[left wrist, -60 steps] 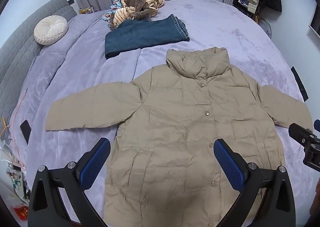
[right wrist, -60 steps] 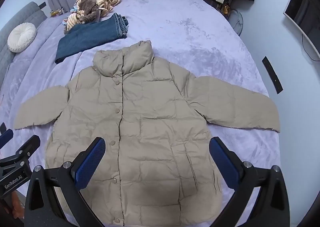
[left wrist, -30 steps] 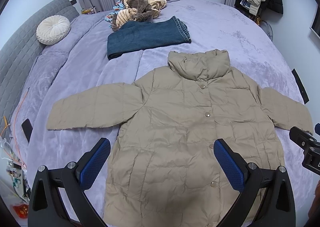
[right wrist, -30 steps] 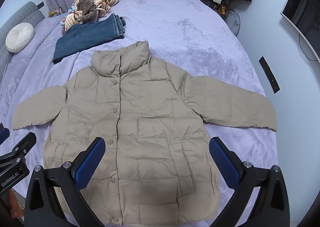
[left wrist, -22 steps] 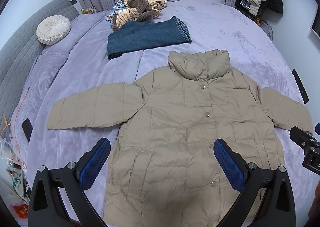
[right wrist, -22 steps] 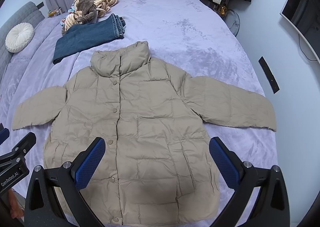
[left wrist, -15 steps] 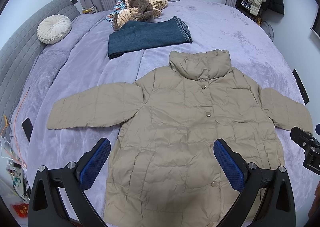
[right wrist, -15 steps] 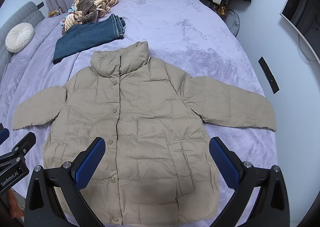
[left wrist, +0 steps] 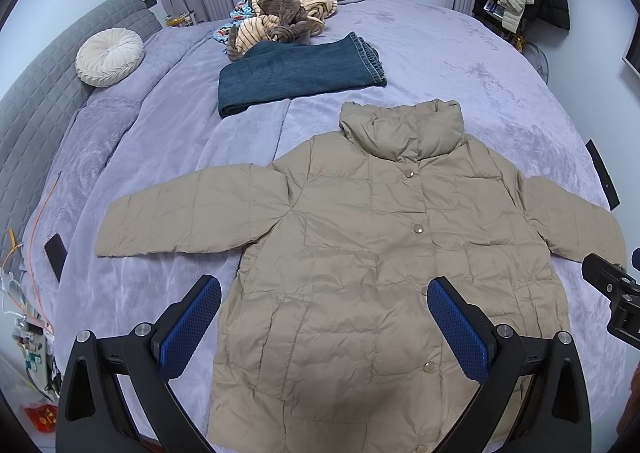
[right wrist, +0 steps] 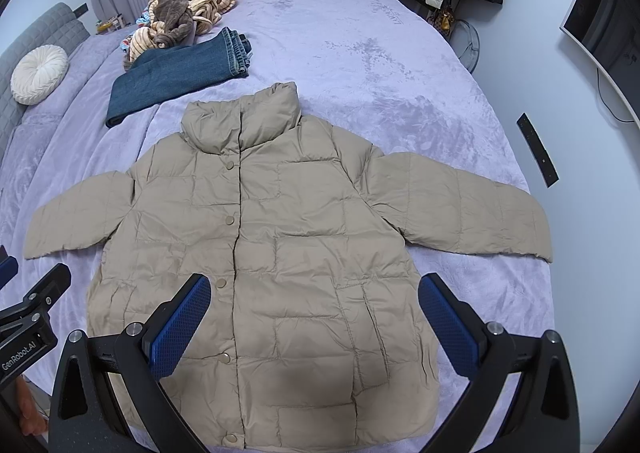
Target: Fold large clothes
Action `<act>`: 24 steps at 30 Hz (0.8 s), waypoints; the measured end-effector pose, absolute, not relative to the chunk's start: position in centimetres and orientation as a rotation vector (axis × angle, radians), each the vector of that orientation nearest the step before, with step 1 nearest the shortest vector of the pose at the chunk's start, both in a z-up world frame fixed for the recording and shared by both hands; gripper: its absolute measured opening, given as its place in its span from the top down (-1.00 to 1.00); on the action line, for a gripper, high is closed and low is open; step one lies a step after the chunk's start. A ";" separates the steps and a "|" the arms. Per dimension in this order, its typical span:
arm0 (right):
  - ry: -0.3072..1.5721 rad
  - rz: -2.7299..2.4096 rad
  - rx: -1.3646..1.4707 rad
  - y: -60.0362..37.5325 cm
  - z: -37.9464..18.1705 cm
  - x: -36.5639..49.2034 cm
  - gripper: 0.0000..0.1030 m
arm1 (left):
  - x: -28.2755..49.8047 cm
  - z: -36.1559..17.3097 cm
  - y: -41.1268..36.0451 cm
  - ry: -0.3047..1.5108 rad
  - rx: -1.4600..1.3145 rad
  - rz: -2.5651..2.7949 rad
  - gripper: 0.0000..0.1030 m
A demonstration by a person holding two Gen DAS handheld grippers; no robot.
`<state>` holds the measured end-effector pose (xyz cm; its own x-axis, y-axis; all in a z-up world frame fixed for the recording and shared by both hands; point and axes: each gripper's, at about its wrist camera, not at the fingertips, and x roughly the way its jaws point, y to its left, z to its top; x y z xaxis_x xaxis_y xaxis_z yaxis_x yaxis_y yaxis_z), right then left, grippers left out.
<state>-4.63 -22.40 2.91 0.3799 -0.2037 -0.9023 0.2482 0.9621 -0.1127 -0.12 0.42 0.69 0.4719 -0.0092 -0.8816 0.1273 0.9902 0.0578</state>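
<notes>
A tan puffer jacket (left wrist: 372,249) lies flat and face up on the lilac bed, buttoned, collar away from me, both sleeves spread sideways; it also shows in the right wrist view (right wrist: 272,245). My left gripper (left wrist: 324,317) is open and empty, hovering above the jacket's lower left part. My right gripper (right wrist: 314,313) is open and empty above the jacket's lower right part. The right gripper's tip shows at the right edge of the left wrist view (left wrist: 612,289). The left gripper's tip shows at the left edge of the right wrist view (right wrist: 32,305).
Folded blue jeans (left wrist: 296,73) lie beyond the jacket's collar, with a heap of striped and brown clothes (left wrist: 280,13) behind them. A round cream cushion (left wrist: 109,57) sits by the grey headboard (left wrist: 40,93). A black remote (right wrist: 537,149) lies near the bed's right edge. A phone (left wrist: 55,253) lies at the left.
Both grippers have drifted slightly, so the jacket sits a little lower and farther in view. The jacket itself has not moved and both grippers stay open.
</notes>
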 end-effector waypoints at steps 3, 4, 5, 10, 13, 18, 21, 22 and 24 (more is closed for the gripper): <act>1.146 -0.288 0.044 -22.4 2.9 -4.6 -1.00 | -0.2 0.7 0.5 1.078 0.121 -0.083 -1.00; 1.146 -0.288 0.043 -22.4 2.9 -4.6 -1.00 | -0.1 0.7 0.4 1.077 0.122 -0.083 -1.00; 1.146 -0.289 0.043 -22.4 2.9 -4.6 -1.00 | -0.2 0.7 0.5 1.078 0.122 -0.083 -1.00; 1.145 -0.290 0.043 -22.3 2.9 -4.6 -1.00 | -0.2 0.7 0.5 1.077 0.121 -0.083 -1.00; 1.146 -0.290 0.043 -22.3 2.9 -4.6 -1.00 | -0.2 0.7 0.5 1.077 0.122 -0.084 -1.00; 1.145 -0.290 0.043 -22.3 2.9 -4.6 -1.00 | -0.1 0.7 0.4 1.077 0.122 -0.083 -1.00; 1.145 -0.289 0.043 -22.3 2.8 -4.6 -1.00 | -0.2 0.7 0.5 1.078 0.121 -0.082 -1.00; 1.145 -0.289 0.043 -22.3 2.8 -4.6 -1.00 | -0.2 0.7 0.7 1.078 0.120 -0.081 -1.00; 1.146 -0.290 0.043 -22.3 2.8 -4.5 -1.00 | -0.3 0.9 1.1 1.079 0.116 -0.080 -1.00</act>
